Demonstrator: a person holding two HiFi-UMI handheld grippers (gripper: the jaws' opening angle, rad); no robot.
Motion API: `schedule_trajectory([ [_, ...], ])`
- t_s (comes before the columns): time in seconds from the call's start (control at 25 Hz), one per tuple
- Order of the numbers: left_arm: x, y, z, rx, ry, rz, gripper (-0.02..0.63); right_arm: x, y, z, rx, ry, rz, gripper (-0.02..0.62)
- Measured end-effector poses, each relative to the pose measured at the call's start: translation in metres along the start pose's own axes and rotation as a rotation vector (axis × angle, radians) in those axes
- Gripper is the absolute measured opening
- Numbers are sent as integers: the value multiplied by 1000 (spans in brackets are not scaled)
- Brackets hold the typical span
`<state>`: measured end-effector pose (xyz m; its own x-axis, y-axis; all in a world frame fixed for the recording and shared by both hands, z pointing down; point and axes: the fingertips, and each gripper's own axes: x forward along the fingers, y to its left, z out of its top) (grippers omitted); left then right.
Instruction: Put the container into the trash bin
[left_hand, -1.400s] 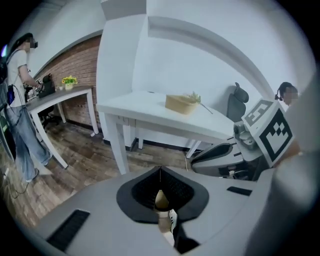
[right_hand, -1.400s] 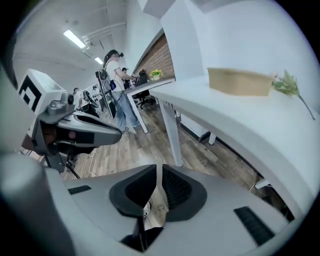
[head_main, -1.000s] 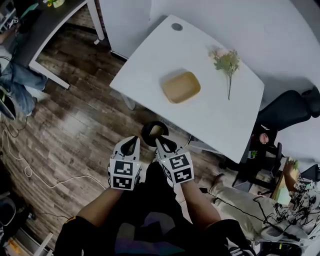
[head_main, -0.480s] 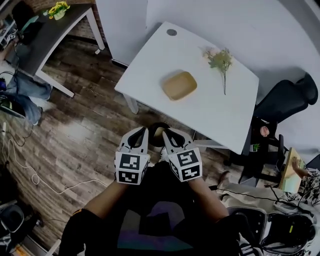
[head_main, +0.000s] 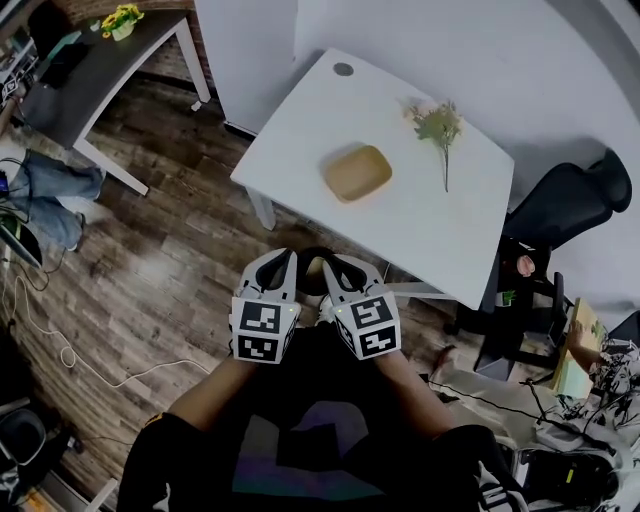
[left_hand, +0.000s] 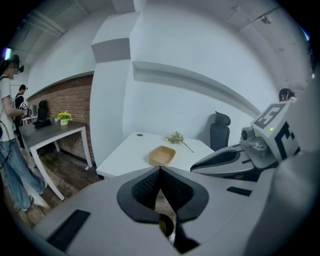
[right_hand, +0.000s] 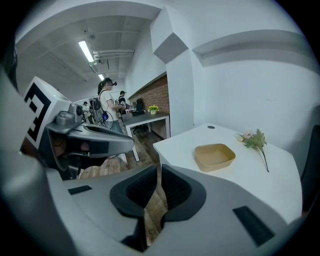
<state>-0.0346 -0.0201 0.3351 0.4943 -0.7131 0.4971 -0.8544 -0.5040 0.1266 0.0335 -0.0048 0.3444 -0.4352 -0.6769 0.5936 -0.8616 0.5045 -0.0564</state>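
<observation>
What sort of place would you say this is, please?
Most likely an office or shared workspace: a white desk, a black office chair beside it, and a second desk along a brick wall where people stand.

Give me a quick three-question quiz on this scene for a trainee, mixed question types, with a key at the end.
1. True or false: the tan container already lies inside the trash bin.
2. Multiple choice: what lies on the white table beside the container? A) a flower sprig B) a mug C) a book
3. Fill in the blank: the left tool and the right tool each have their jaws together and hold ____.

Key
1. False: it sits on the table.
2. A
3. nothing
</observation>
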Motion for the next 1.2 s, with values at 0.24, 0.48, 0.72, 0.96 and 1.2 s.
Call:
schedule_trajectory([
  [0.24, 0, 1, 2, -18, -1, 2, 8, 3, -6, 2, -20, 10, -1, 43],
  [0.48, 13, 4, 9, -26, -6, 24, 8, 13, -26, 10, -43, 17, -1, 44],
  [0.72, 37, 17, 15, -23, 17, 73, 9, 37, -64, 18, -111, 43, -30, 52],
  [0.96, 66, 33, 15, -45, 54, 116, 9, 73, -92, 21, -161, 102, -26, 70],
  [1.2, 98, 51, 8, -61, 113, 151, 9, 111, -116, 18, -233, 180, -13, 81],
])
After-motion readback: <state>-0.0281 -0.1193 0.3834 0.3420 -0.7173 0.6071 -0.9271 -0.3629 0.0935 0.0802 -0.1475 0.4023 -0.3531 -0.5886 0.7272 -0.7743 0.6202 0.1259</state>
